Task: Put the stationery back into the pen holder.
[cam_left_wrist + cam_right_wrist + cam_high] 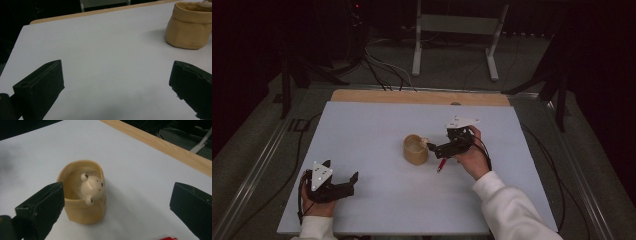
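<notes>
- White sleeves at the bottom of the high view, that's us; our left gripper (pixel 348 181) sits near the front-left corner of the desk (pixel 377 210), fingers spread wide and holding nothing.
- From the left gripper view, the tan cup (pixel 189 26) is way off, up and to the right, well apart from those fingers.
- Further in, our right gripper (pixel 434 148) hangs just to the right of the tan cup (pixel 416 149), near the middle of the desk. It's clearly the nearer one for whatever comes next.
- Its fingers are also open and empty. In the right gripper view the cup (pixel 83 202) stands upright, nearer the left finger (pixel 41 208) than the right one, so it's off-centre in the gap.
- A little cream bear-face figure (pixel 91 187) pokes out of the cup, leaning on the rim.
- A red pen-like thing (pixel 441 164) lies on the desk just under the right hand.
- Our guess: shift the right gripper sideways to centre the cup or figure before closing.
- Past the pale mat there's a wooden edge (pixel 419 97), then dark floor.
</notes>
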